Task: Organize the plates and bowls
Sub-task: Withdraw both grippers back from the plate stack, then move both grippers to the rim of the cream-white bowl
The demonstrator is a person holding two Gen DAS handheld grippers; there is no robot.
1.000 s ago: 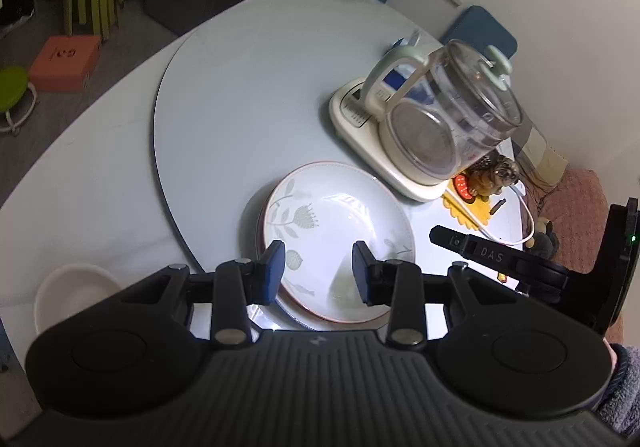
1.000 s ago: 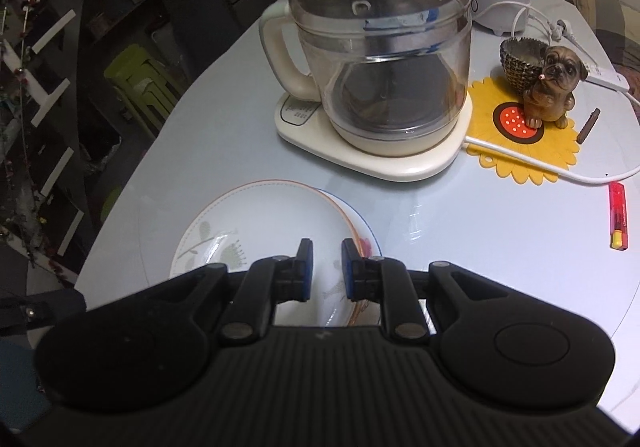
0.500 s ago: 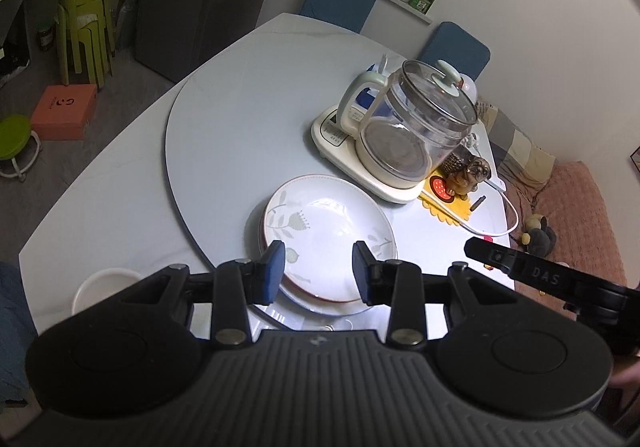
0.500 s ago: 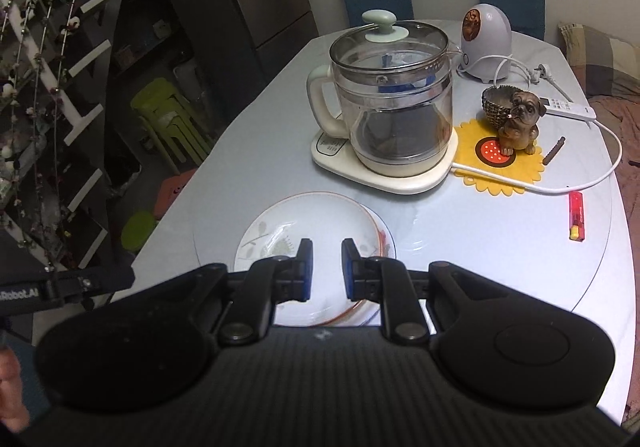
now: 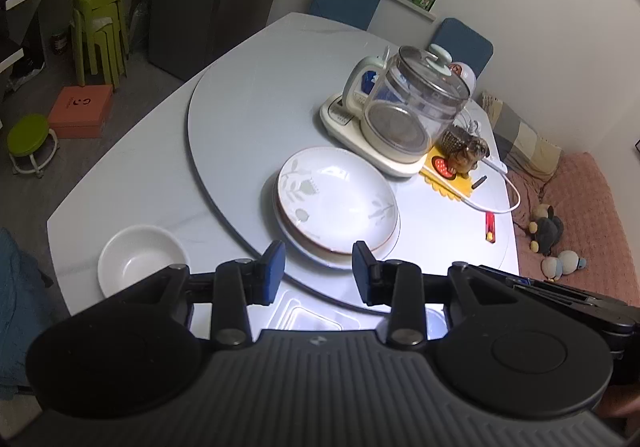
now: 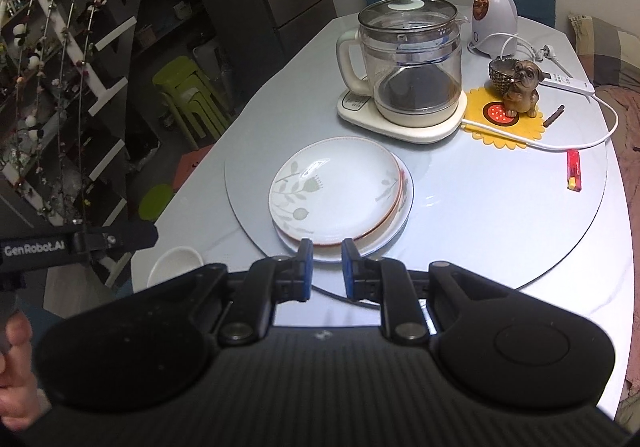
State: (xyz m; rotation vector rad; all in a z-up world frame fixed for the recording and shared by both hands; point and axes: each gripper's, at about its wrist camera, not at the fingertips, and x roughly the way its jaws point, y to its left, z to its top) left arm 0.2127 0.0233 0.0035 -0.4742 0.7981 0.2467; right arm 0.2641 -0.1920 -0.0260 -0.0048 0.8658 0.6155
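Left wrist view: the left gripper [image 5: 319,267] hangs with its jaws apart and nothing between them, the stack of plates [image 5: 336,207] just beyond its tips and the white bowl [image 5: 140,263] off to its left, near the table edge. In the right wrist view the right gripper [image 6: 323,267] has its jaws nearly together, a narrow gap between them, holding nothing; the same plates [image 6: 340,193] lie straight ahead of it.

The largest risk, as I judge it, is the plate stack. The top plate sits off-centre on the ones beneath, so a pinch on one rim could tilt it and let it slide off. The stack also rests on the round turntable [image 5: 248,127], which may rotate under a push. Next, the bowl stands close to the table edge, and a clumsy nudge could send it over. Smaller still: the white cord [image 6: 576,141] and the red lighter [image 6: 574,169], to the right of the right gripper, could be snagged or swept.

The table [image 5: 132,183] is pale and glossy. Beyond the plates stand a glass kettle [image 6: 408,67] on its base and a dog figurine [image 6: 520,91]. Past the far end are blue chairs, with green stools on the grey floor to the left.
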